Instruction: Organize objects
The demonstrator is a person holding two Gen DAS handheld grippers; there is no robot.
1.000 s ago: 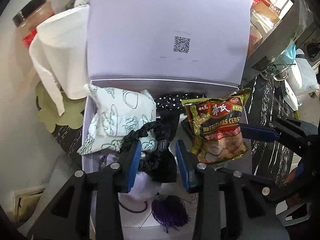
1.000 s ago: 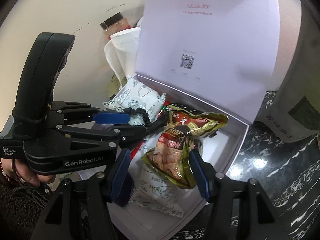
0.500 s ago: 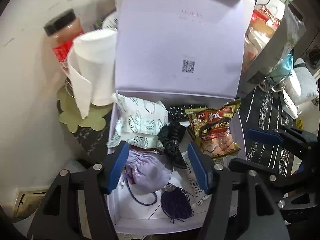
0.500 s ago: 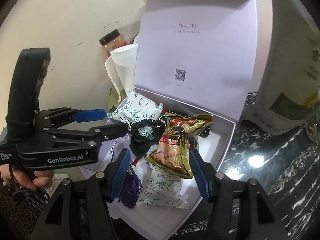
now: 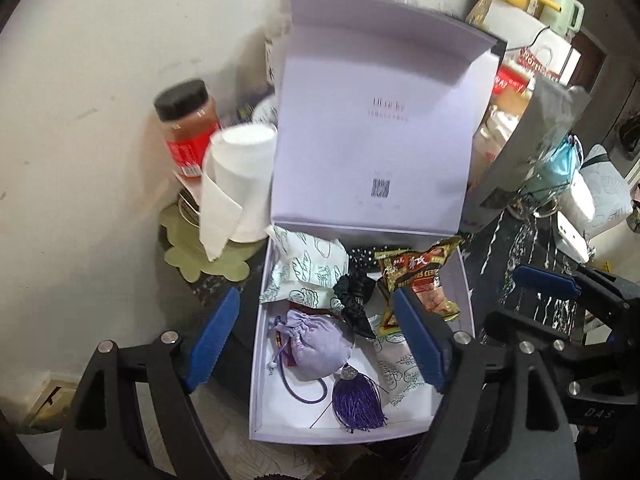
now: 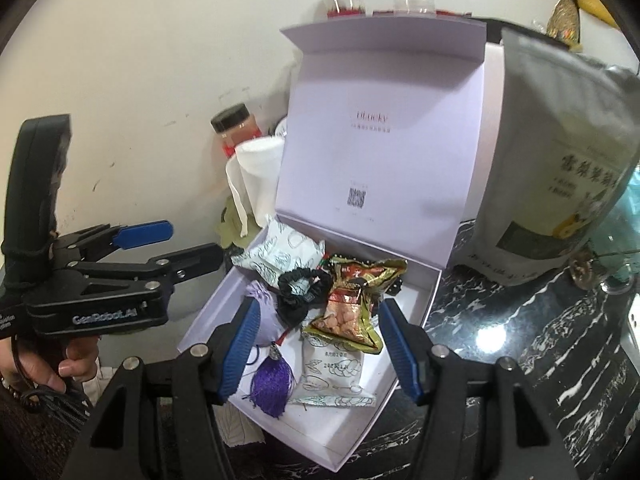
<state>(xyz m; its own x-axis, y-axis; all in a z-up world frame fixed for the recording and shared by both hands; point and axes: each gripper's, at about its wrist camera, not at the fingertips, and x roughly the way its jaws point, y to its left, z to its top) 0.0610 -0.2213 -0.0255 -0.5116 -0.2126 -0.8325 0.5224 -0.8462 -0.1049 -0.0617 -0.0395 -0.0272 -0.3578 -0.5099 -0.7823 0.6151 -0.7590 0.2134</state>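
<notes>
With the hair tie (image 5: 352, 294) released into the box (image 5: 256, 360) below, the left tongs (image 5: 320, 340) had just been opened wide and lifted clear, while the right tongs (image 6: 316, 350) were held half-open, empty.

The open lilac box (image 6: 400, 296) stands on the dark marble table (image 6: 520, 352). Inside it, a black scrunchie (image 6: 300, 292) lies left of the snack packet (image 6: 352, 304). A purple tassel (image 6: 272, 380) lies nearer its front edge. A grey bag (image 6: 560, 160) stands right of the box.
</notes>
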